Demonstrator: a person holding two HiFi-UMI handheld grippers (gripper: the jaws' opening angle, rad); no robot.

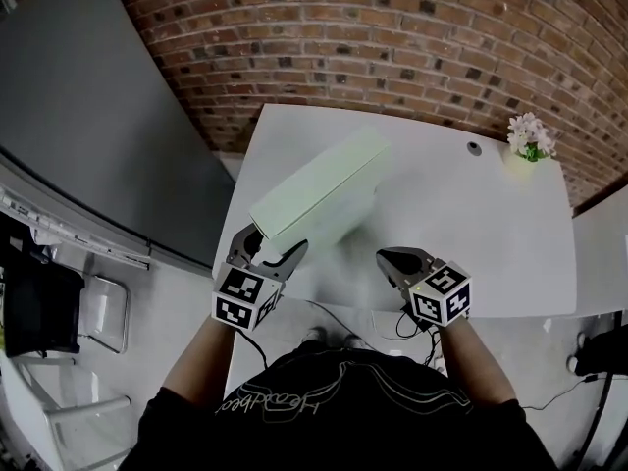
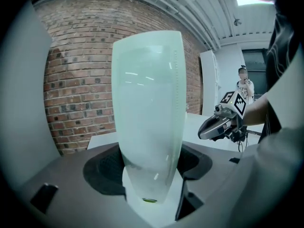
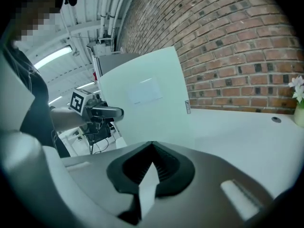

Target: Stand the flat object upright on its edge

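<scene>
A pale green flat box [image 1: 319,196] stands on a long edge on the white table [image 1: 471,224], its near end at the table's front left. My left gripper [image 1: 267,248] straddles that near end, and both jaws press on the box [image 2: 147,113] from either side. The box's broad labelled face [image 3: 142,99] is turned toward my right gripper [image 1: 392,261]. That gripper hovers over the table's front edge, shut and empty, a short way right of the box. The right gripper [image 2: 216,127] also shows in the left gripper view, and the left gripper [image 3: 111,112] in the right gripper view.
A small vase of white flowers [image 1: 530,137] stands at the table's far right corner, near a cable hole [image 1: 475,148]. A brick wall [image 1: 412,37] runs behind the table. A grey panel [image 1: 88,116] and a metal chair [image 1: 98,312] are at the left.
</scene>
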